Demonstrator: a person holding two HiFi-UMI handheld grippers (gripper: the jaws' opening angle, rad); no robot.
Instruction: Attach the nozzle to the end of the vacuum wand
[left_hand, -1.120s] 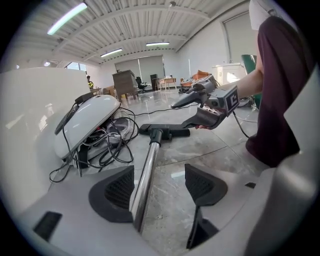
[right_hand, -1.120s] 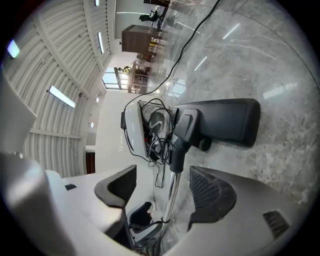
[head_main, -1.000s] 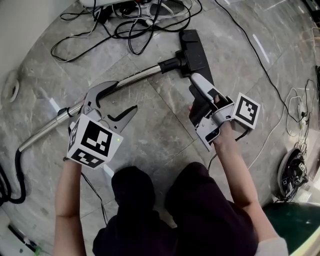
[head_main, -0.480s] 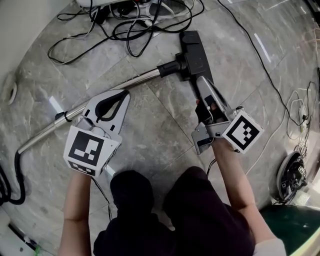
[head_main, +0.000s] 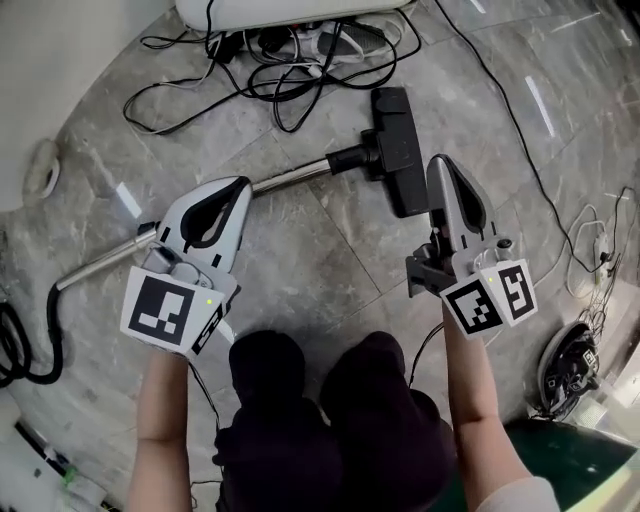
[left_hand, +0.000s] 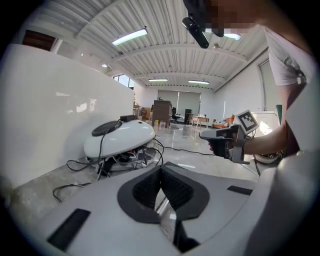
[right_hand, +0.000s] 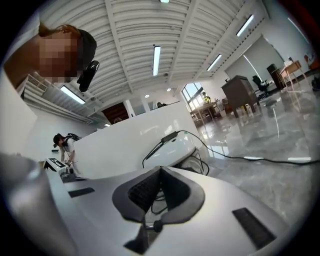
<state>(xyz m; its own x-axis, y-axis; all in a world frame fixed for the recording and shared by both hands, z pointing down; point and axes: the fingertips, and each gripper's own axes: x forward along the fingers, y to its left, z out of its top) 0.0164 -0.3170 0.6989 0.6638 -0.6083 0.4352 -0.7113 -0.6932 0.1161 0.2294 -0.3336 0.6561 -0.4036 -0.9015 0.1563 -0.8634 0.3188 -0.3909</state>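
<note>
Both forearms reach forward from the person's knees (head_main: 320, 400), the hands raised clear of the floor (head_main: 330, 260). The left gripper (head_main: 238, 186) points away and slightly rightward, overlapping the middle of the vacuum wand (head_main: 290, 178) in the head view. The right gripper (head_main: 441, 163) points away too, its marker cube turned edge-up. The jaws of both have just been closing and now meet, clenched on nothing. The wand lies slanted on the floor, the black nozzle (head_main: 400, 150) at its far end, just left of the right gripper's tip. Bare marble lies open between wand and knees. Tangled cables (head_main: 280, 70) crowd the far side below a white domed unit (head_main: 290, 10). A black hose (head_main: 30, 350) curls at the left edge.
</note>
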